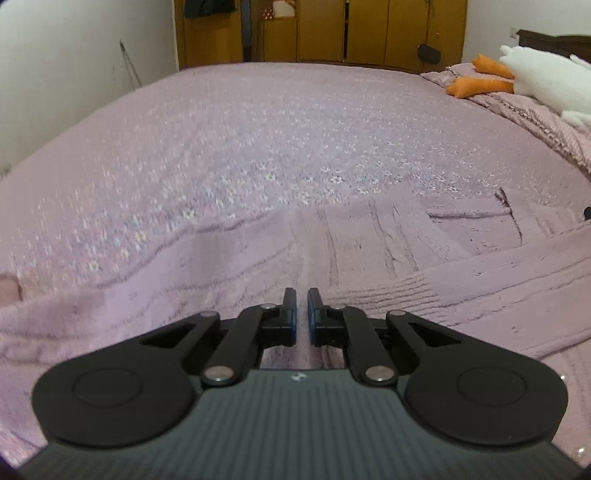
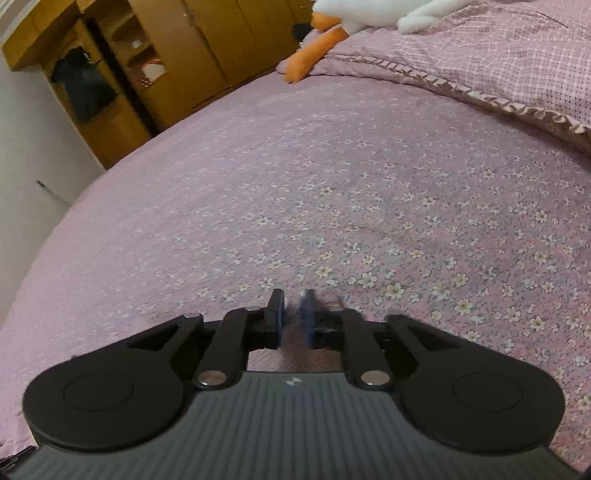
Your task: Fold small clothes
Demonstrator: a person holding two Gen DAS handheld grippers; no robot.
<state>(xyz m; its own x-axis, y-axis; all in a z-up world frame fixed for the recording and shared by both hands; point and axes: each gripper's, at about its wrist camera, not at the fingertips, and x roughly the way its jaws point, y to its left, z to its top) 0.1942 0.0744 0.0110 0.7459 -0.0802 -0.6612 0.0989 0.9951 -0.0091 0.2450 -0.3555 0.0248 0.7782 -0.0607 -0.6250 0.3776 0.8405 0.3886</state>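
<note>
A pale pink knitted sweater (image 1: 388, 258) lies spread on the flowered pink bedspread (image 1: 258, 140), filling the lower part of the left wrist view; a ribbed cuff or hem (image 1: 399, 291) lies just right of the fingers. My left gripper (image 1: 302, 295) hovers low over the sweater, jaws nearly closed with a narrow gap, nothing between them. My right gripper (image 2: 293, 301) is over the bare bedspread (image 2: 332, 184), jaws close together with a small gap, the right finger blurred. The sweater does not show in the right wrist view.
A white and orange plush toy (image 1: 517, 74) lies on a checked pink quilt (image 2: 498, 62) at the bed's far right, and it also shows in the right wrist view (image 2: 332, 26). Brown wardrobes (image 1: 332, 29) stand beyond the bed. A white wall (image 1: 74, 55) runs along the left.
</note>
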